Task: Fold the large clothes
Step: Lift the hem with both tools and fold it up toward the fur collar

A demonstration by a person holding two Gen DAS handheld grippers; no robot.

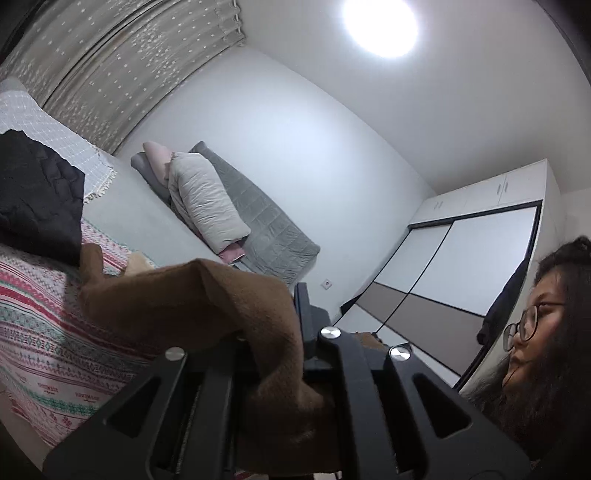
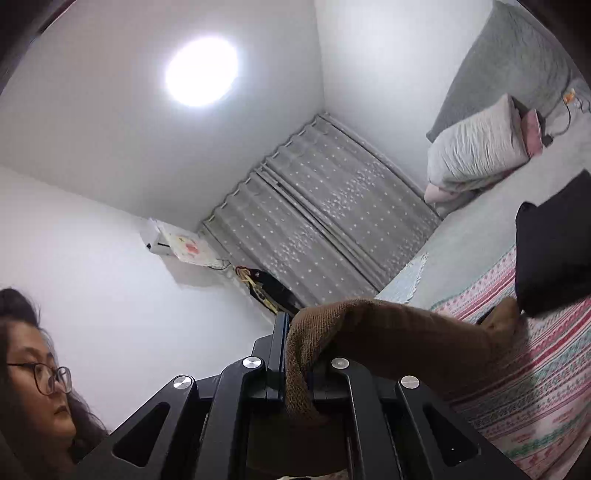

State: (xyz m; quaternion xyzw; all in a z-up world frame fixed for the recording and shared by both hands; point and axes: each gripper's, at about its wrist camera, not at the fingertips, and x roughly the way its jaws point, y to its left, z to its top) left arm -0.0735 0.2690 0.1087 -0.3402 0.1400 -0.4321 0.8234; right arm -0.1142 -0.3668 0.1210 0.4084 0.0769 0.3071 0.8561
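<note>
A round ceiling lamp (image 1: pixel 380 26) is glowing over white walls (image 1: pixel 277 129). Grey star-patterned curtains (image 2: pixel 321 221) are hanging closed beside the bed (image 1: pixel 133 210), and a white sliding-door wardrobe (image 1: pixel 461 251) is standing along the far wall.

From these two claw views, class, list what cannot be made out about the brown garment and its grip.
- Left wrist view: the brown garment covers the left claw tips.
- Right wrist view: the claw frame cuts off the garment's lower part; its type is unclear.
- Right wrist view: cloth hides one finger of the right claw.
</note>
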